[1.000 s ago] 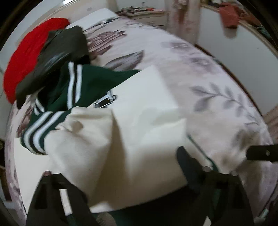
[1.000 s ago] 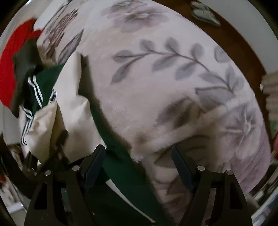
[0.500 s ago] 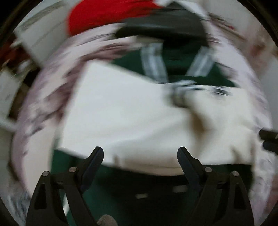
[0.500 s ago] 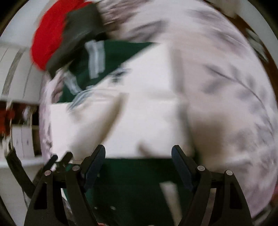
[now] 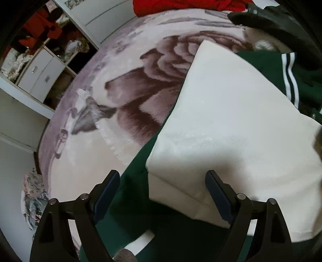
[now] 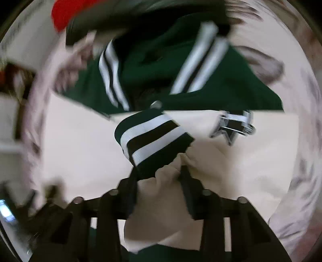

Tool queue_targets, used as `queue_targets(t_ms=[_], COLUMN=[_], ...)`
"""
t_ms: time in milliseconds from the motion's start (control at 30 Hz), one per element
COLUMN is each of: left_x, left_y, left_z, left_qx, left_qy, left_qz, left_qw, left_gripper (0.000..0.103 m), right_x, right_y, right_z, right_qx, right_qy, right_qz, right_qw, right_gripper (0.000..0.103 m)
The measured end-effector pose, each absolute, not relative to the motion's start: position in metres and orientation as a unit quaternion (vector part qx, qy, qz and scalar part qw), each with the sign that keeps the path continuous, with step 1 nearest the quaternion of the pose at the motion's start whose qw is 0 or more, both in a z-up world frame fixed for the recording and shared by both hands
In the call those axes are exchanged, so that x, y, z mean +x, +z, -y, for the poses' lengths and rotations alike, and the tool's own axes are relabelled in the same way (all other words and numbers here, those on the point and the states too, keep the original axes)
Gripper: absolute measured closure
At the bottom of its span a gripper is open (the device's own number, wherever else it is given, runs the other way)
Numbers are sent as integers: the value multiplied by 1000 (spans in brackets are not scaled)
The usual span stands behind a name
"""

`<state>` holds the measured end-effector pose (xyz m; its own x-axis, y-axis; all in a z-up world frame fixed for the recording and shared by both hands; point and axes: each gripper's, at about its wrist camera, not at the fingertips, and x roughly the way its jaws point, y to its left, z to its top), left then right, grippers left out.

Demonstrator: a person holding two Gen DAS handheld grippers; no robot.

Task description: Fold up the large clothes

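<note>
A green varsity jacket (image 5: pixel 128 203) with cream sleeves (image 5: pixel 231 125) lies on the floral blanket (image 5: pixel 96 153). My left gripper (image 5: pixel 162 177) hovers open over the jacket's left edge, where the folded cream sleeve meets the green body; nothing is between its fingers. In the right wrist view the jacket's collar (image 6: pixel 157 60) and star badge (image 6: pixel 233 127) face me. My right gripper (image 6: pixel 159 173) has its jaws closing, and bunched cream sleeve fabric by the striped cuff (image 6: pixel 153 139) is squeezed between its fingers (image 6: pixel 187 181).
A red garment (image 5: pixel 181 6) and a black garment (image 5: pixel 277 24) lie at the far end of the bed. White shelves and drawers (image 5: pixel 40 72) stand past the bed's left side, with a heap of patterned cloth (image 5: pixel 34 203) on the floor there.
Both grippers swung across the jacket and rolled. The left now looks at its left edge. The right came over the chest and its fingers narrowed onto the sleeve by the cuff.
</note>
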<state>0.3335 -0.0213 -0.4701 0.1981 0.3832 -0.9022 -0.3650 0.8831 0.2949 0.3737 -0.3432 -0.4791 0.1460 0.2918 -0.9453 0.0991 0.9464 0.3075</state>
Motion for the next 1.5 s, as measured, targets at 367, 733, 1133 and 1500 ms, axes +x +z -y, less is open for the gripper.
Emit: queue_targets(t_ms=[367,733,1133,1500], left_x=[338,331,302,158], left_y=[-482,-467,-454,-500], left_z=[11,8,-3,114], left_qx=[-21,-14,-62,-151], left_qy=[229,230,224,-34], left_qz=[-595,-586,-585,-701], left_qw=[770,777,777,696], left_gripper=[16,16,16,17], right_x=[232,293,320,146], right_y=[-501,-510,-516,-514], right_z=[515,484,513,496], right_qx=[430,381,319,367], right_qy=[12,28,-32,-25], right_qz=[-610,-608,-648,-677], right_qw=[666,696,691,637], right_gripper=[39,100,93,52])
